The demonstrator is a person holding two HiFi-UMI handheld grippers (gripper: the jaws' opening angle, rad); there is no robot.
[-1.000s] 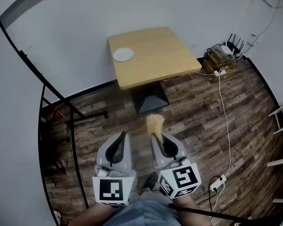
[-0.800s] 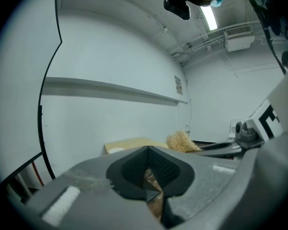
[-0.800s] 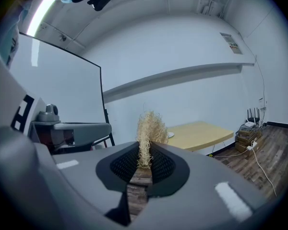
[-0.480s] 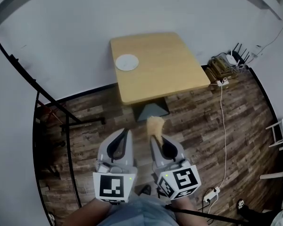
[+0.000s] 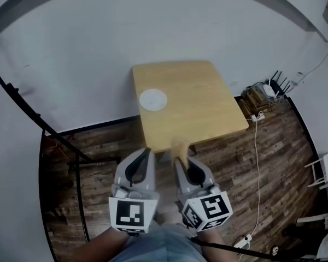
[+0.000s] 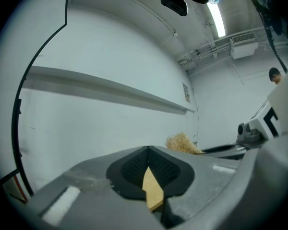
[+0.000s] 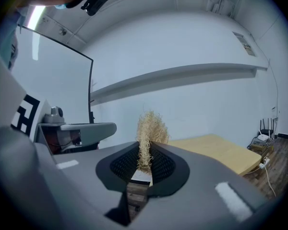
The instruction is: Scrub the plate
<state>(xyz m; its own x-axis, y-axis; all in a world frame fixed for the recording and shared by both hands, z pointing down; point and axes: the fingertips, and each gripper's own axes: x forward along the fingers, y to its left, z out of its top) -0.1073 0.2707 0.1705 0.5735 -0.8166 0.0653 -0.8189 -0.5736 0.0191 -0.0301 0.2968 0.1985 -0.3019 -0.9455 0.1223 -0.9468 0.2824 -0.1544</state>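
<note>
From my head, the plate (image 5: 153,99) lay on the table (image 5: 218,108), well ahead of both tools. My left gripper (image 5: 147,152) and right gripper (image 5: 179,158) were side by side, low, above the floor (image 5: 262,162).

In the left gripper view, the jaws were pinched together with nothing in them.

In the right gripper view, the jaws squeezed the scrubber (image 7: 150,126) tight. I think I should step closer, then rub the plate gently so it does not slide.
</note>
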